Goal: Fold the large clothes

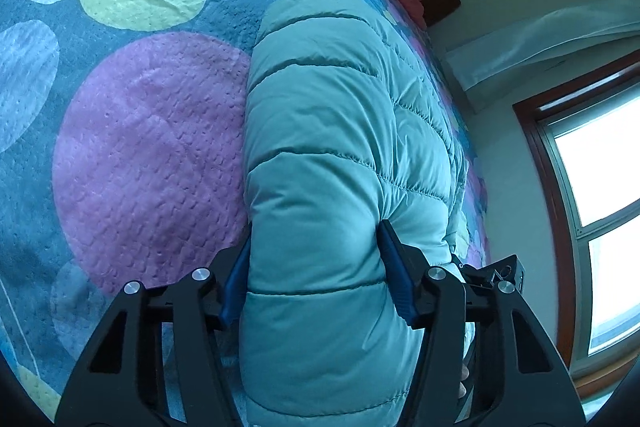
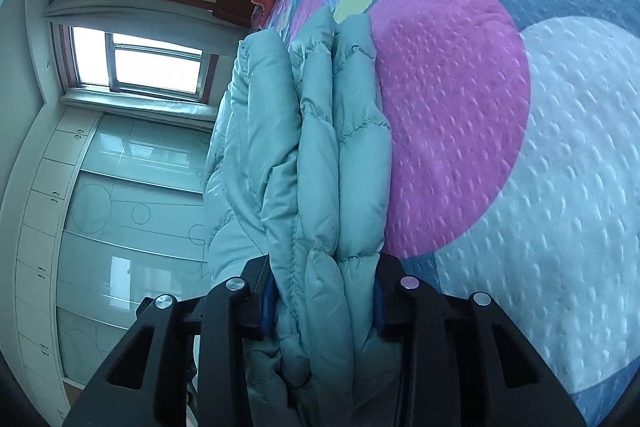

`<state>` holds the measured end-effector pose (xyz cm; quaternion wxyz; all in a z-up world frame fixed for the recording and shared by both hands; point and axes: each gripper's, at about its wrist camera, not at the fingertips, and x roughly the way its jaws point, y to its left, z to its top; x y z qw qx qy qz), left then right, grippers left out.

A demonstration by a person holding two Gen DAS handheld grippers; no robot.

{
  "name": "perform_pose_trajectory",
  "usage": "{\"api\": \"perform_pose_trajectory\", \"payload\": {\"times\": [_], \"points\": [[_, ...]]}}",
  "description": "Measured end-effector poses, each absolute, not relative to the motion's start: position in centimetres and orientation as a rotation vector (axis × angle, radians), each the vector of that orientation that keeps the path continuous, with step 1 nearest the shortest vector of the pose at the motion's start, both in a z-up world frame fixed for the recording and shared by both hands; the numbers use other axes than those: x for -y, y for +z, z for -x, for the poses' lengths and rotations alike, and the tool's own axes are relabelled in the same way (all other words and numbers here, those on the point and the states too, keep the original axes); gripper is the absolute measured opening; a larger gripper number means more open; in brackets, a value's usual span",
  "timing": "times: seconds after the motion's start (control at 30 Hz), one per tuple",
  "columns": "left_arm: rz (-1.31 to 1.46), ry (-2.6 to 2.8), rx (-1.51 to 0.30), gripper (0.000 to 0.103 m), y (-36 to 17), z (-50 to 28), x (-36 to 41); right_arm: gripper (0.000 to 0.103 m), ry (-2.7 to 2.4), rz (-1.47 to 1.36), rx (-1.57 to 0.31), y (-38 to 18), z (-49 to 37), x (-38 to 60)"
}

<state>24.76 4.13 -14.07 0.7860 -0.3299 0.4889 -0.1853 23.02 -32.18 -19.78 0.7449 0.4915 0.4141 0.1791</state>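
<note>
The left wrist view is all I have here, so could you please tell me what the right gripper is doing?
Observer: The right gripper is clamped on the jacket too, on several bunched layers.
Operator: Thank you. What lies beside it there?
Observer: The bedspread, with a large pink circle right next to the jacket.
Operator: Is there furniture that I cannot see?
Observer: Yes, a wardrobe with glossy doors stands below the window.
</note>
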Motion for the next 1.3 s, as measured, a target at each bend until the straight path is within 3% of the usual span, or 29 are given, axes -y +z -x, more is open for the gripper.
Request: {"api": "perform_pose_trajectory", "payload": {"times": [0.3, 0.57, 1.0, 1.3], "points": [[0.671, -0.401, -1.048, 0.059, -13.8, -25.4, -3.7, 0.035, 0.393, -1.071, -0.907, -19.7, -22.7, 32.0], [0.625, -0.373, -1.033, 0.068, -12.4, -23.2, -4.1, 0.060, 0.365, -1.039, -0.904, -18.1, -21.4, 32.0], [0.506, -0.304, -0.997, 0.071, -10.8, -18.0, -4.8, 0.060, 0.326, -1.021, -0.931, -18.1, -14.8, 32.9], [0.326, -0.218, -0.926, 0.072, -9.5, -13.2, -4.0, 0.060, 0.186, -0.795, -0.911, -14.6, -10.4, 31.3]]}}
